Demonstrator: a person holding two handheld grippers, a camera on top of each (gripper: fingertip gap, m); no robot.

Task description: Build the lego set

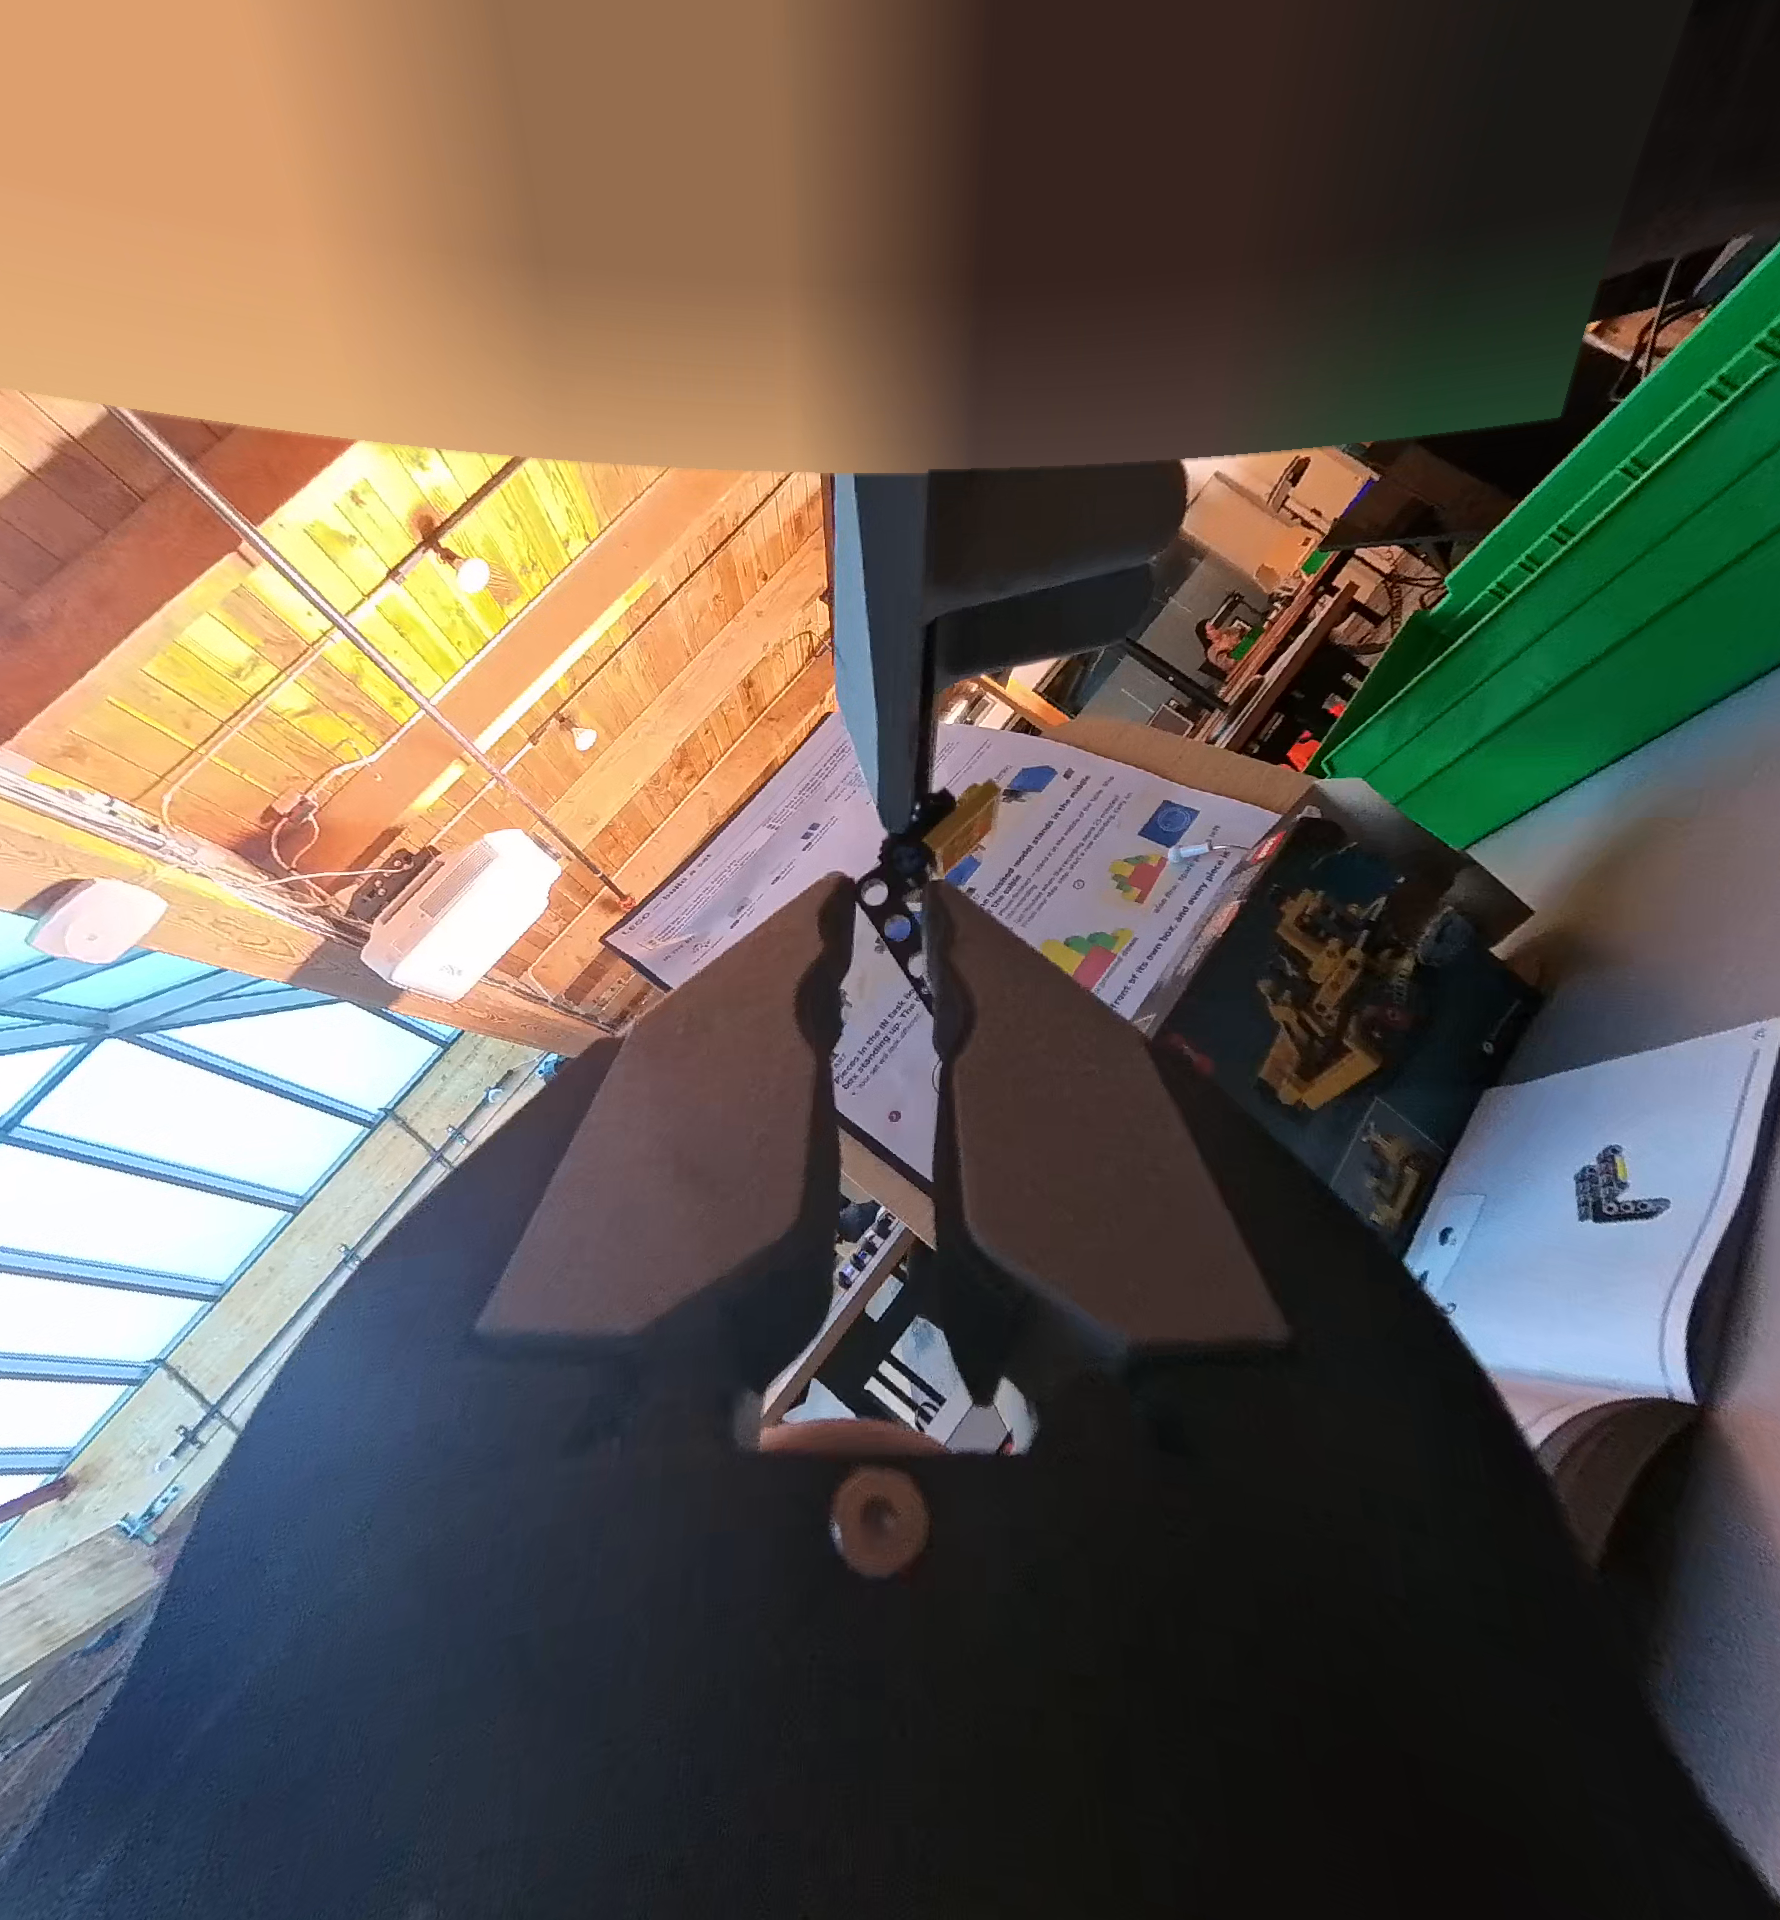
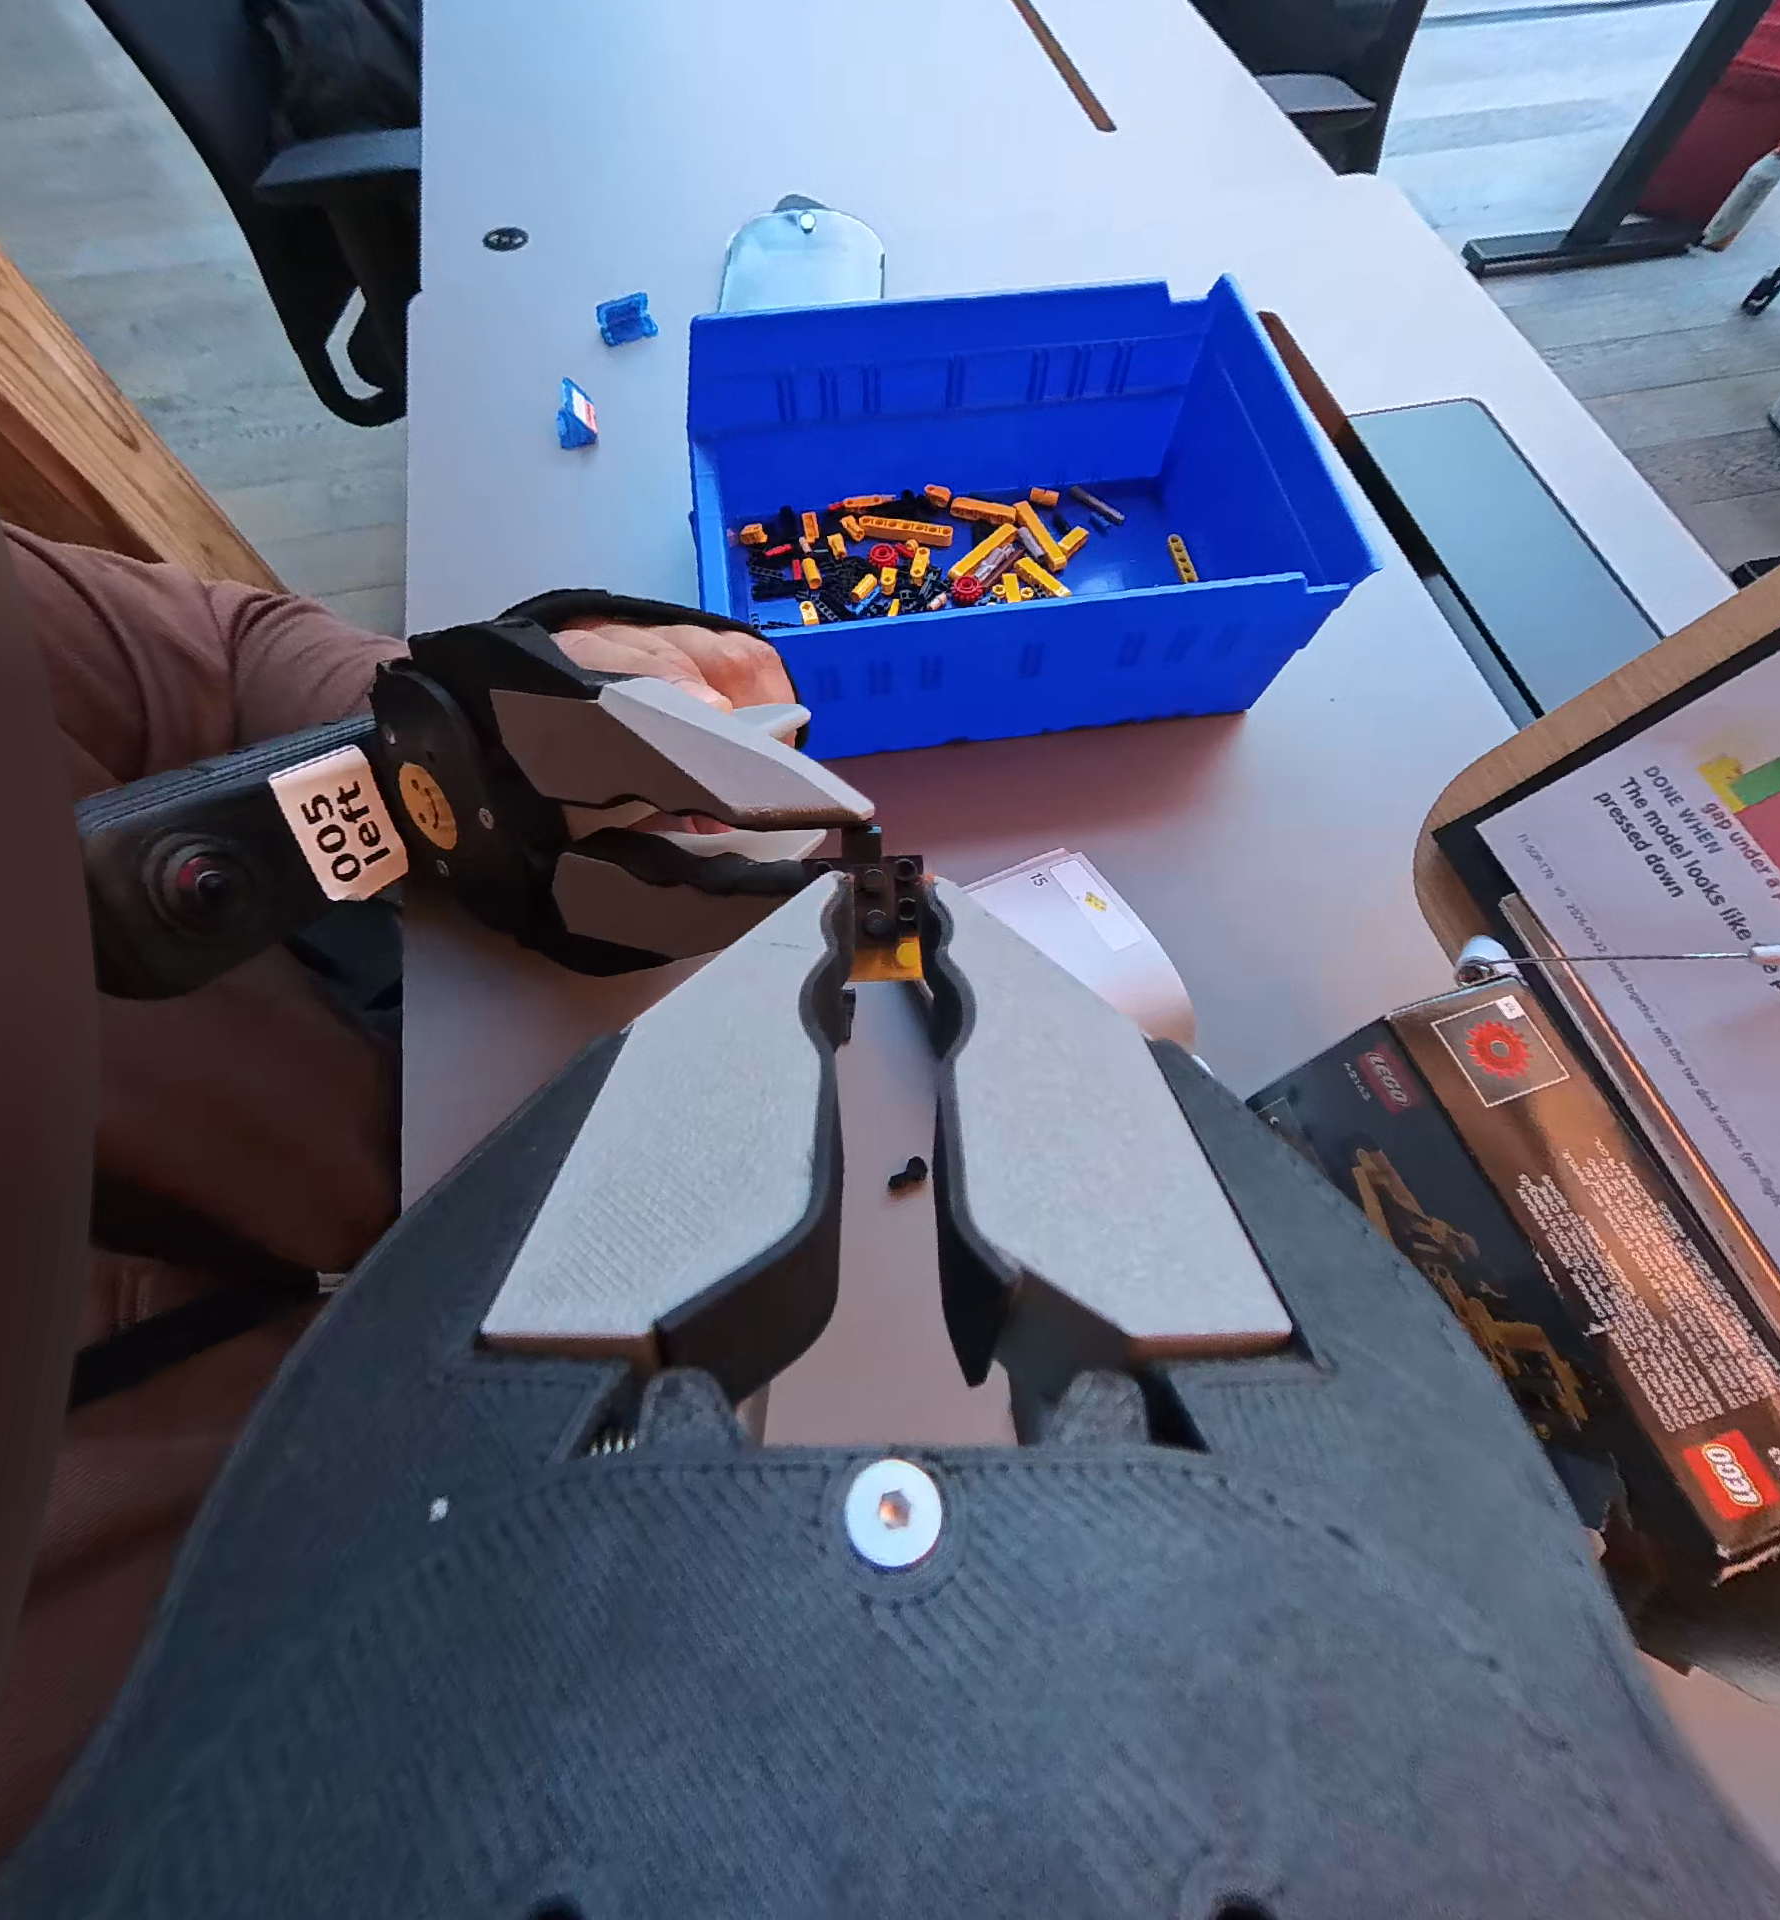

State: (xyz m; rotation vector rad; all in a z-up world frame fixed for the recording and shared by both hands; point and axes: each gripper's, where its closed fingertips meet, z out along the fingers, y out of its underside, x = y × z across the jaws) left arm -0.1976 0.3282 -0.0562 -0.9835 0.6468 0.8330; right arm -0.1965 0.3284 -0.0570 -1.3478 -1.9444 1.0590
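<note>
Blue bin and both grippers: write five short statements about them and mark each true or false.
1. The blue bin holds loose yellow, black and red pieces. True.
2. The right gripper is wide open and empty. False: it is shut on a small black and yellow assembly.
3. The left gripper meets that assembly from the side. True.
4. A small black pin lies inside the bin. False: it lies on the table.
5. The bin sits on the floor. False: it sits on the table.
</note>
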